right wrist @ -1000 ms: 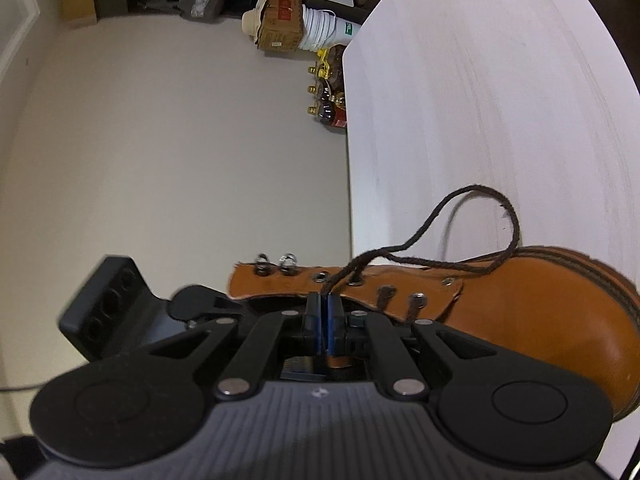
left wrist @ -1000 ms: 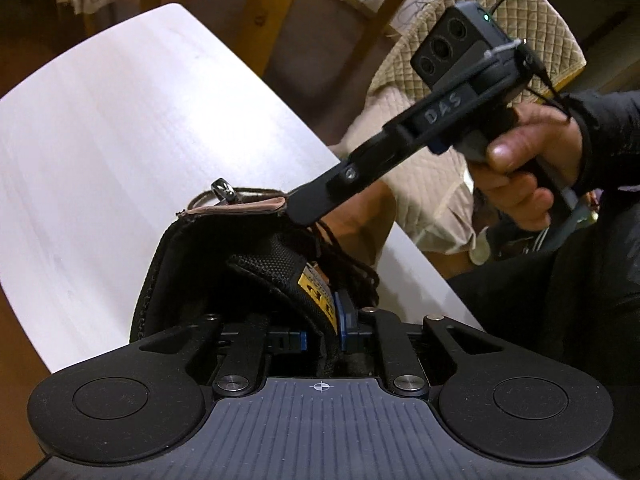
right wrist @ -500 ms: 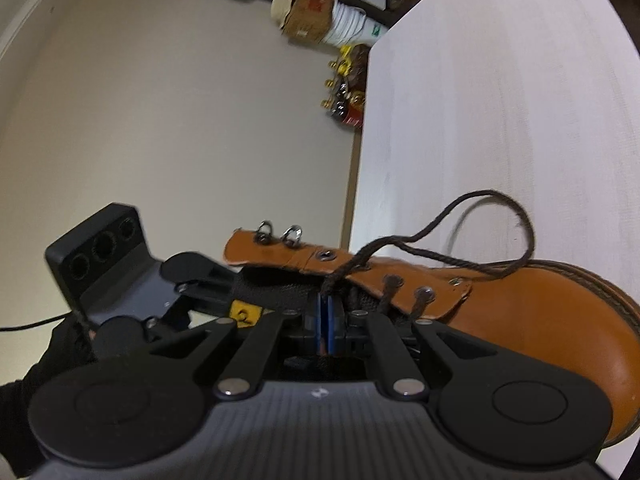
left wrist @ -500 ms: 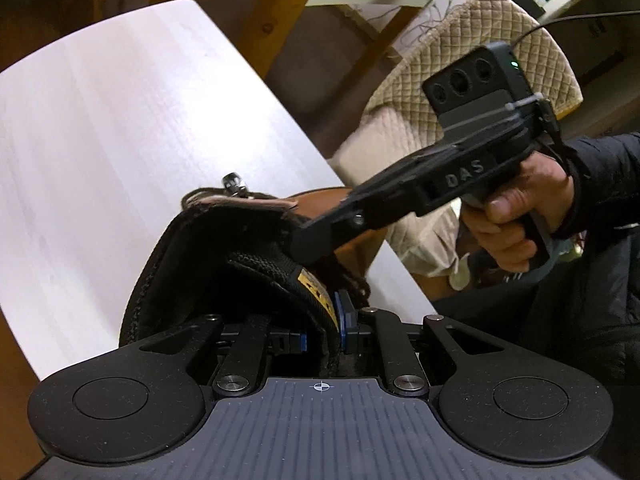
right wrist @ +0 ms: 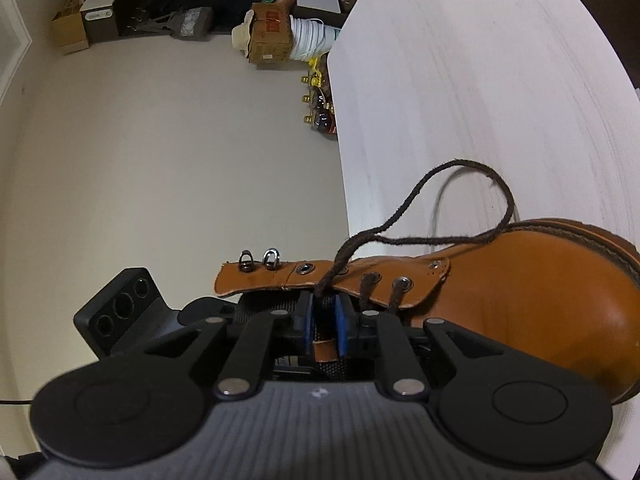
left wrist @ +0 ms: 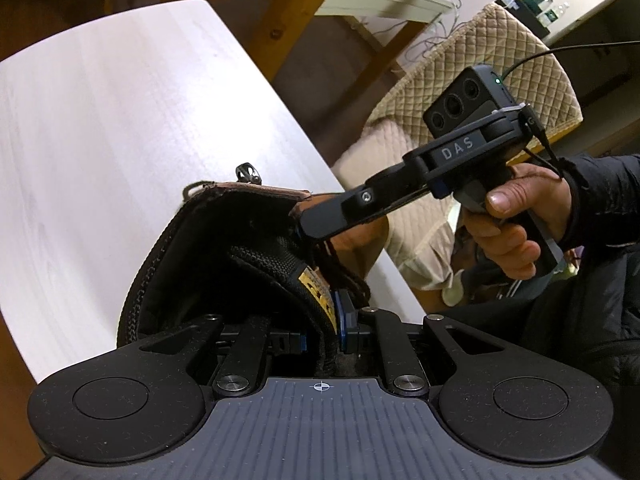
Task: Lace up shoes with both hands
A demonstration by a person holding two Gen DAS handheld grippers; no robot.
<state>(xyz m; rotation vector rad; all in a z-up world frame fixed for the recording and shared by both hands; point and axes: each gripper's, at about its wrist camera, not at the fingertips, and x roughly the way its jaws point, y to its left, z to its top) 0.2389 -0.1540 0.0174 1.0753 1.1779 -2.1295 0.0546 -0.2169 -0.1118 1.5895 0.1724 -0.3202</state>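
While opening, right tongs (right wrist: 325, 322) astride boot (right wrist: 520, 292) lace (right wrist: 400, 236).

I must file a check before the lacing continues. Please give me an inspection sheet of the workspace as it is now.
Surface: white table, bare around the boot.
Job's things: tan leather boot on its side; dark brown lace loops over the table and runs down toward the right pads.
Clutter: nothing seen on the table.
Grippers: left gripper shut on the boot's black tongue; right gripper opening, pads apart either side of the lace.
Cables: thin black cable from the right gripper's camera.
Surroundings: quilted chair, cardboard box, white bucket, beige floor.
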